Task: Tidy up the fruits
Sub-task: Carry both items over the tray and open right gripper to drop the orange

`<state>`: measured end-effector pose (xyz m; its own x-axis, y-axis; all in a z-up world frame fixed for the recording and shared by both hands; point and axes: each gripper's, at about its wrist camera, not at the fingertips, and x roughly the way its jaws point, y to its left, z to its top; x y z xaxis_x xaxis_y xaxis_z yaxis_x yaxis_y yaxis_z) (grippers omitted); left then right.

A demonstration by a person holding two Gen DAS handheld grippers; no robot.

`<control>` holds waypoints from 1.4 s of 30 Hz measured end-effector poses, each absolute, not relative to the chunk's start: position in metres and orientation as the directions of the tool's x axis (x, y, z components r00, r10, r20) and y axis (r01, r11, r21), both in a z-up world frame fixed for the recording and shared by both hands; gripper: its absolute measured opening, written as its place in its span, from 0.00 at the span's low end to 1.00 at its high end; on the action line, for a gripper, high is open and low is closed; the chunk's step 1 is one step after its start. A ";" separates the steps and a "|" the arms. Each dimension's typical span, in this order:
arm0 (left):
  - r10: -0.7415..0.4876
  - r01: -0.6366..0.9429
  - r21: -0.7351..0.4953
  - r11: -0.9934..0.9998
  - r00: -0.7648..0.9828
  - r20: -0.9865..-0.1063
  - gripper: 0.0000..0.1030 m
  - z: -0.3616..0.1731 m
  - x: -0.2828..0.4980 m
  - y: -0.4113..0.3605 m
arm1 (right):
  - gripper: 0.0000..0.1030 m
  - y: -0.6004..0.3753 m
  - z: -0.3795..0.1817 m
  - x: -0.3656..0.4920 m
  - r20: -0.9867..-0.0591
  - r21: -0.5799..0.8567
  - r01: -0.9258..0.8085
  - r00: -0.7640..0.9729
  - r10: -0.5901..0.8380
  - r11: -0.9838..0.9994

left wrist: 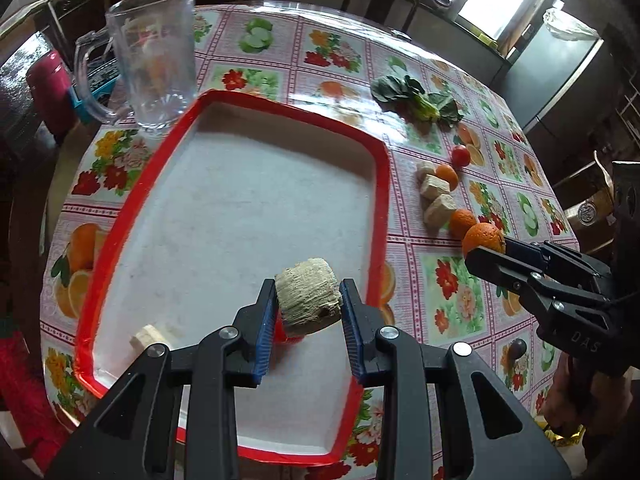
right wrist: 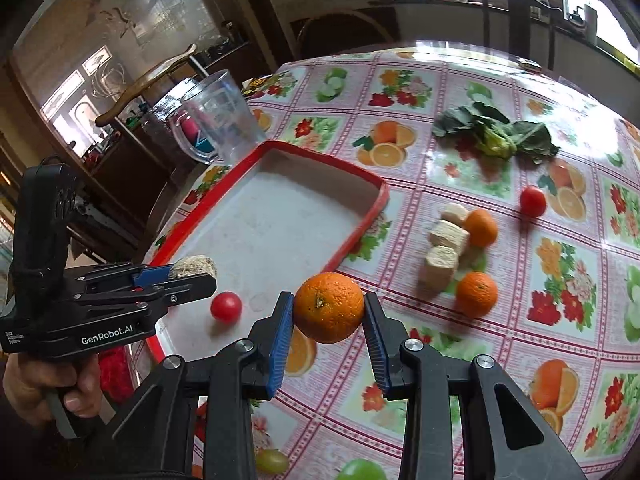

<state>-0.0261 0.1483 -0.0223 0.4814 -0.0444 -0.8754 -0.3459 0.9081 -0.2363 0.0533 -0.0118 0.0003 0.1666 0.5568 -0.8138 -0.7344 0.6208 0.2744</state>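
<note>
A beige chunk (left wrist: 309,297) was gripped between the blue pads of the left gripper (left wrist: 308,312), low in the middle of the left wrist view, above the white floor of the red-rimmed tray (left wrist: 382,184). A pale piece (left wrist: 150,336) was shown in the tray's lower left corner only in this view. At the right edge, the right gripper (left wrist: 486,258) was seen closed on an orange (left wrist: 483,238), tilted up toward the left.

In the right wrist view, the orange (right wrist: 329,307) was clamped between the right gripper (right wrist: 329,320) pads at lower centre, over the tablecloth (right wrist: 400,208) just beside the tray (right wrist: 362,220). A red tomato (right wrist: 226,306) lying in the tray was shown plainly only here; in the other view it was mostly hidden behind the chunk. At the left edge, the left gripper (right wrist: 196,274) was seen from the side, held level by a hand (right wrist: 44,384) on its grip, its chunk (right wrist: 194,266) over the tray's near corner.

Left on the cloth to the right were two more oranges (right wrist: 477,294), three beige blocks (right wrist: 438,264), another tomato (right wrist: 533,201) and leafy greens (right wrist: 496,132). A clear jug (left wrist: 154,56) was stood at the tray's upper left corner.
</note>
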 end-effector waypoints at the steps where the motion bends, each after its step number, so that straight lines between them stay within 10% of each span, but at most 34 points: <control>1: -0.041 -0.352 -0.235 0.906 0.481 -0.876 0.28 -0.022 -0.028 0.152 | 0.34 -0.007 0.000 0.052 -0.813 0.276 -0.739 0.162 0.559 0.614; 42: 0.027 -0.460 -0.160 0.873 0.374 -0.927 0.28 -0.071 -0.040 0.214 | 0.35 0.106 -0.072 0.046 -0.881 0.275 -0.811 0.003 0.473 0.517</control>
<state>-0.0397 0.2139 -0.0709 0.3735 0.0273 -0.9272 -0.4605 0.8732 -0.1598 0.0462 0.1057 -0.0725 0.0026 0.4727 -0.8812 -0.8110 0.5165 0.2747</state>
